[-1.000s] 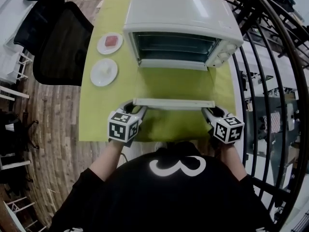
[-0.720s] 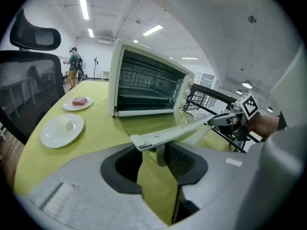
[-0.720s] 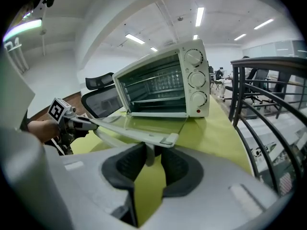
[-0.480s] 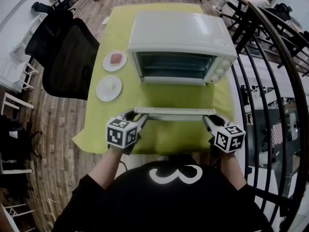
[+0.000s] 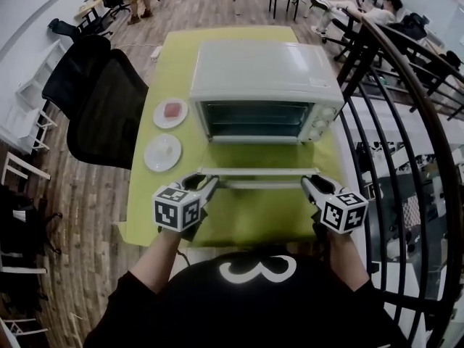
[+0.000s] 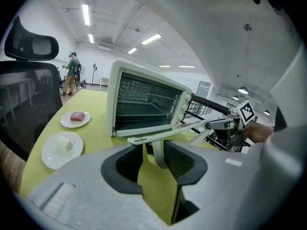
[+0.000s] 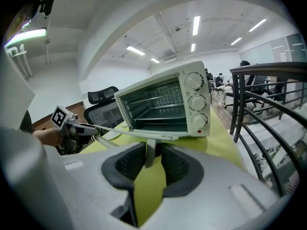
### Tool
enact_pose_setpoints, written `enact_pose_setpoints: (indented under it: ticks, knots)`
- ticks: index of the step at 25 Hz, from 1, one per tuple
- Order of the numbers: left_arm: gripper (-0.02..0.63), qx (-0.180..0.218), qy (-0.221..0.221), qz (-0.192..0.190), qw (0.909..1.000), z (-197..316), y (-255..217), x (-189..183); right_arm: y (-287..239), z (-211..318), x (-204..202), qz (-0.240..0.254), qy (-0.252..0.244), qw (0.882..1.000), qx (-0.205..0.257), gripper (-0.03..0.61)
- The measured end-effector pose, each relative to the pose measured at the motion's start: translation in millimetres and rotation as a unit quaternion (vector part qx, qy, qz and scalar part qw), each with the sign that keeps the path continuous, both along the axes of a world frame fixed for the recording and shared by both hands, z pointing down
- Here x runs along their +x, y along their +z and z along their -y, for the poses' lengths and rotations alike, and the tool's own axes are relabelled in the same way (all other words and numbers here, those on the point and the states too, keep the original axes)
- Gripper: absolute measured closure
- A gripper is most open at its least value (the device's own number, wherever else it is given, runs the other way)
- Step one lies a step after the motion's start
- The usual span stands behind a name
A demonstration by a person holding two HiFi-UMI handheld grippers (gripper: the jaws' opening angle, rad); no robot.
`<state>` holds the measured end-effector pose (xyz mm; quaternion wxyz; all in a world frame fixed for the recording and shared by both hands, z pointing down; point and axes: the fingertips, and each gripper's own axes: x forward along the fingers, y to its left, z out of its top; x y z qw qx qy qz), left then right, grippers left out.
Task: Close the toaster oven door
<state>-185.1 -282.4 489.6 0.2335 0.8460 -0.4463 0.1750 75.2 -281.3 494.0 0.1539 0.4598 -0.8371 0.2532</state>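
The white toaster oven (image 5: 264, 71) stands on the yellow-green table (image 5: 246, 223), cavity open. Its drop-down door (image 5: 257, 172) is tilted up off the table, hinged at the oven's lower front. My left gripper (image 5: 210, 184) is shut on the left end of the door handle (image 5: 261, 185). My right gripper (image 5: 308, 185) is shut on the right end, its jaws having just closed in on it. In the left gripper view the handle's post (image 6: 157, 155) stands between the pads of my left gripper (image 6: 154, 152). The right gripper view shows the other post (image 7: 149, 152) inside my right gripper (image 7: 152, 155).
Two white plates lie left of the oven, one with a red piece (image 5: 171, 113), one with a white piece (image 5: 162, 152). A black office chair (image 5: 101, 100) stands by the table's left side. A dark metal railing (image 5: 406, 158) runs close along the right.
Both grippers have risen with the door handle. The door has swung up from lying flat toward the oven front.
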Motion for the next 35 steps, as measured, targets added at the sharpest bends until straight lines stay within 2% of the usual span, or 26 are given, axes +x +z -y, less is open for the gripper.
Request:
enact_pose_setpoints:
  ticks: [5,17,25,35]
  knots:
    - [0.472,0.02,-0.01,-0.018,0.9996,12.4,-19.6,-1.0,-20.7,13.6,-0.3,0.008,0.005,1.0,0.025,0.469]
    - [0.471,0.019,-0.024,-0.085,0.9959,40.0,-51.2,-5.5,-56.2,38.8,-3.2,0.002,0.008,0.998,0.067,0.47]
    - [0.471,0.021,-0.043,-0.127,0.9907,64.7,-68.1,-7.3,-76.0,62.1,-1.4,0.011,0.014,0.996,0.093,0.471]
    - [0.471,0.001,-0.053,-0.193,0.9797,95.5,-83.7,-5.9,-96.7,94.6,-1.8,0.01,0.029,0.992,0.119,0.474]
